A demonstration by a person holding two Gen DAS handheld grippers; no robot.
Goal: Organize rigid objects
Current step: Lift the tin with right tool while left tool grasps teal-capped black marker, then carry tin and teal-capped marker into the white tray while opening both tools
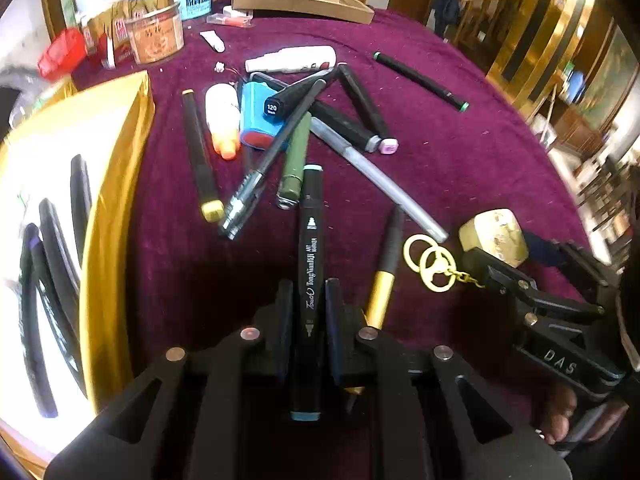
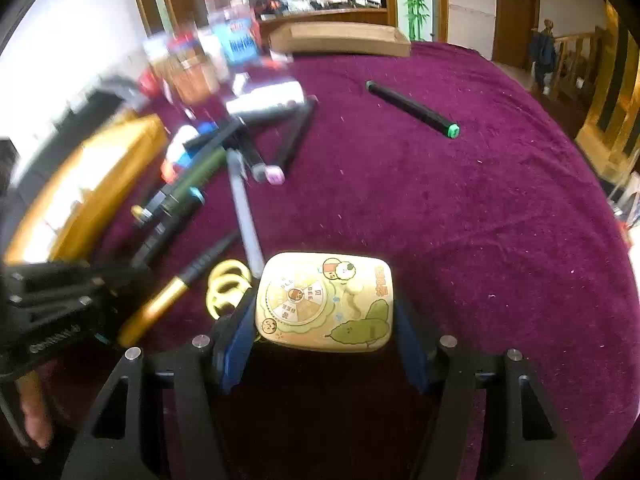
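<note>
The left gripper is clamped on a black art marker beside the yellow tray, probably its destination. The right gripper stands wide around a keychain tin on the desk, contact unclear.

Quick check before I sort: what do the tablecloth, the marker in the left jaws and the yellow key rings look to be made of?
Tablecloth: a napped, velvet-like fabric, matte purple with lint specks. Marker: probably hard plastic, a semi-gloss black barrel with white print and teal end caps. Key rings: yellow-coated loops on a fine chain; likely painted metal, but the coating hides it.
</note>
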